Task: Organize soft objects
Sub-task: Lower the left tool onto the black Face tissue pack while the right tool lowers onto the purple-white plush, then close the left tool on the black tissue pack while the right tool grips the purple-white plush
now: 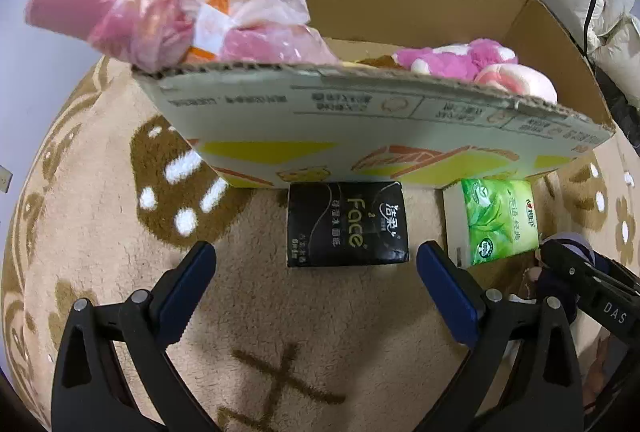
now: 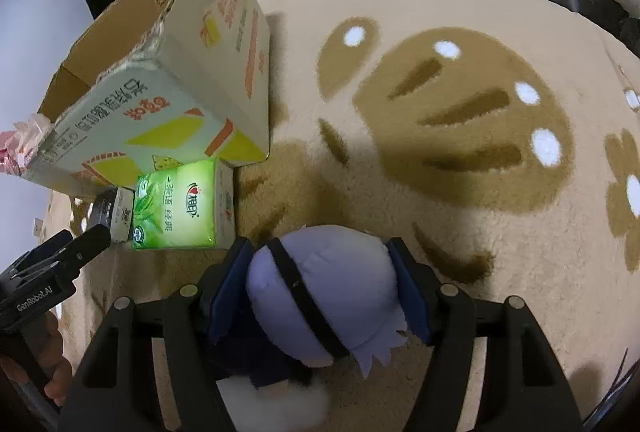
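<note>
Lavender plush toy (image 2: 324, 296), low centre, is sitting squeezed between your right gripper's (image 2: 320, 284) pads. Your left gripper (image 1: 316, 284) is hanging wide open, empty. Gripping only the rounded head is risking a slip before the cardboard box (image 2: 168, 72), upper left.

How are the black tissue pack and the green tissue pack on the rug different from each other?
The black tissue pack is dark with pale lettering; the green tissue pack is bright green with a leaf print and white sides. The black one lies ahead of the open left gripper, the green one off to its right. Both lie flat on the rug against the cardboard box.
</note>
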Demonstrator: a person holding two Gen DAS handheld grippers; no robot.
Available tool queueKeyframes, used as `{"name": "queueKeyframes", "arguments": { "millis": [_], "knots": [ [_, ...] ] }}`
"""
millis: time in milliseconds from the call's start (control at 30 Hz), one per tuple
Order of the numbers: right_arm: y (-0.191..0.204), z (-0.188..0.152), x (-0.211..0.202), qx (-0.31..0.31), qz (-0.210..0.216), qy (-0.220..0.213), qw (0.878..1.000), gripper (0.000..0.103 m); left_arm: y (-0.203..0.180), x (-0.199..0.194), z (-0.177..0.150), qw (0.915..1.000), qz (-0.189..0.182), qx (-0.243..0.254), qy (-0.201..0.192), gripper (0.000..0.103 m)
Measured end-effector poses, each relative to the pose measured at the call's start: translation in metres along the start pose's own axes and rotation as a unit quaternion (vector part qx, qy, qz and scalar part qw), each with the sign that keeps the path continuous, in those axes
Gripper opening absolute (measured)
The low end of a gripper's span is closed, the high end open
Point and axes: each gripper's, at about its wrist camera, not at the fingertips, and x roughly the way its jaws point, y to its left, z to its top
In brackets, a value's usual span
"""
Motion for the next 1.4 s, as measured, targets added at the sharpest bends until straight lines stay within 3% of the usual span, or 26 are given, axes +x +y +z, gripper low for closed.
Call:
{"name": "queueKeyframes", "arguments": {
  "millis": [467, 733, 1033, 1400],
  "knots": [
    [0.005, 0.001, -0.004, -0.001, 0.002, -0.001, 1.000, 0.071, 0.006, 0.018, -0.004, 0.9998, -0.004, -0.014, 0.009, 0.098],
    [0.006, 0.006, -0.013, 0.000, 0.019, -0.012, 1.000, 0.070, 0.002, 0.033, -0.010, 0.9996, -0.009, -0.012, 0.023, 0.067],
    [0.019, 0.012, -0.038, -0.018, 0.025, -0.068, 0.997, 0.070, -0.003, 0.026, -0.020, 1.0000, 0.005, -0.007, 0.002, 0.064],
    [0.032, 0.011, -0.068, -0.040, 0.051, -0.153, 0.986, 0.069, -0.003, -0.027, -0.040, 0.9976, 0.036, -0.017, -0.057, 0.063]
  ]
}}
